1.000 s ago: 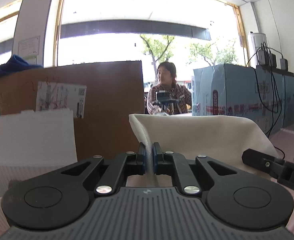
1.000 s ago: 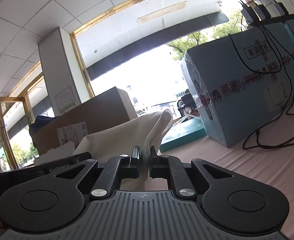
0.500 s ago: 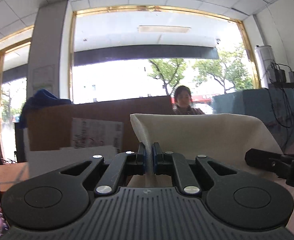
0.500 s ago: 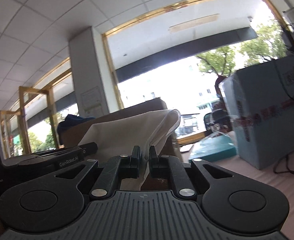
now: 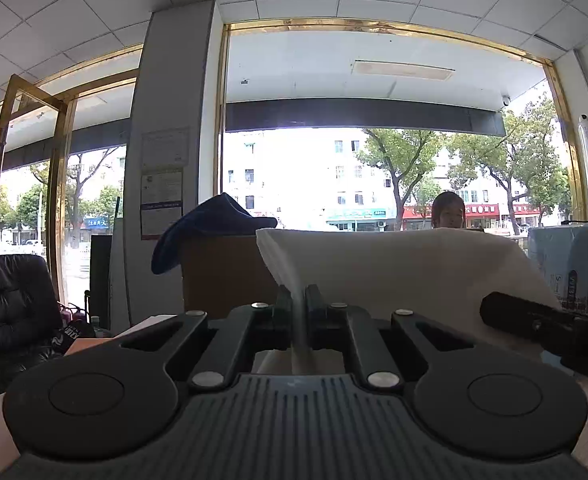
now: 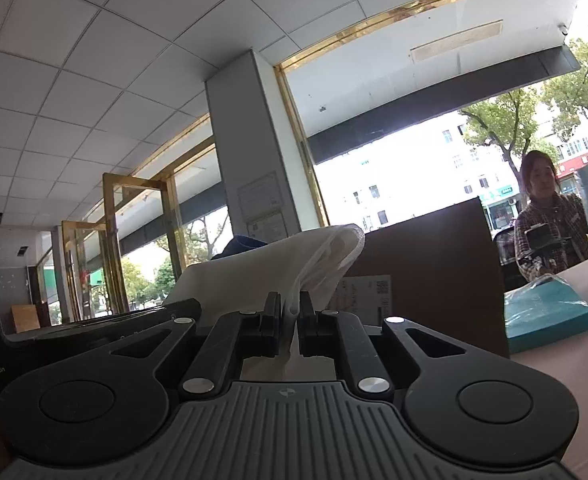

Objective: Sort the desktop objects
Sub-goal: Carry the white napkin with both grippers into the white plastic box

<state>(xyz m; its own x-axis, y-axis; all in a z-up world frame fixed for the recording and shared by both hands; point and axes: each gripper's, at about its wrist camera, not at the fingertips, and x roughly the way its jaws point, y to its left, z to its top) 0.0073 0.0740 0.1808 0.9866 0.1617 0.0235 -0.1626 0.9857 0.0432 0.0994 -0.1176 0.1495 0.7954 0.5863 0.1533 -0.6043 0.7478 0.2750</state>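
Observation:
A white cloth (image 5: pixel 394 268) hangs stretched in the air between both grippers. My left gripper (image 5: pixel 299 300) is shut on its left edge, and the sheet spreads to the right from there. In the right wrist view the same white cloth (image 6: pixel 278 268) bunches up above my right gripper (image 6: pixel 290 306), which is shut on a fold of it. The other gripper's black body shows at the right edge of the left wrist view (image 5: pixel 546 328) and at the left of the right wrist view (image 6: pixel 94 328). The desk under the cloth is hidden.
A tall brown cardboard box (image 6: pixel 434 276) stands behind the cloth, with a blue garment (image 5: pixel 210 228) draped on it. A teal packet (image 6: pixel 546 312) and a light blue carton (image 5: pixel 574 264) sit at the right on the pink desk (image 6: pixel 554 368). A person (image 6: pixel 546 220) sits beyond. A black sofa (image 5: pixel 10 308) is at the left.
Both grippers have risen and tilted upward with the cloth; the desk and boxes dropped low in view and more ceiling shows. Both stayed shut on the cloth.

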